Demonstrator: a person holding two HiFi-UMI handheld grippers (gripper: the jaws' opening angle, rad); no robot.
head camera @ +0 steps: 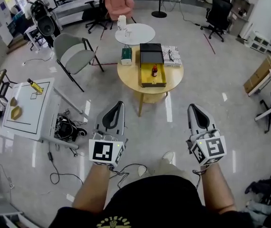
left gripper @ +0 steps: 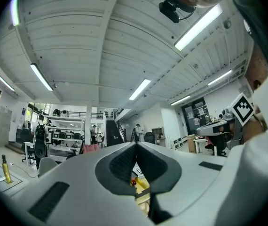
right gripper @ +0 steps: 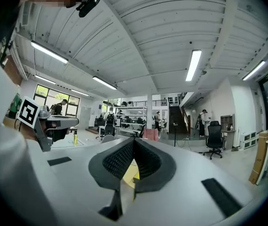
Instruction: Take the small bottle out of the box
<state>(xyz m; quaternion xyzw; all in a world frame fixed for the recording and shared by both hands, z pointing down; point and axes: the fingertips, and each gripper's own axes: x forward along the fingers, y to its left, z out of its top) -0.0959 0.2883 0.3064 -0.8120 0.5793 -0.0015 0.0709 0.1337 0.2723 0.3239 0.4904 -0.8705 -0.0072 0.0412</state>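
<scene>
since the round table (head camera: 174,78) stands well ahead of me and out of reach, i hold both tools low and close to my body, noses pointing forward at it, with nothing to work on from where i stand. my left gripper (head camera: 119,106) has its jaws pressed together, with nothing between the pads (left gripper: 122,163). my right gripper (head camera: 193,108) is the same, its pads meeting along one seam and empty. closed jaws make sense to me for the approach, since they leave nothing to catch on.

the small bottle (head camera: 154,71) stands upright inside the box (head camera: 141,76), about midway between its side walls and a little toward the lid end. the box lies open in the middle of the table, yellow lining up. its near end reaches toward the table's near edge, and its black lid (head camera: 150,54) is thrown back toward the far edge. that leaves the bottle bare from above, so a straight-down reach looks possible. a green carton (head camera: 126,56) sits at the table's left edge and a printed pack (head camera: 171,55) at its far right edge. both are apart from the box, so i judge neither will hinder me.

the task has not begun: i must close the distance, part one pair of jaws, and come down around the bottle.
</scene>
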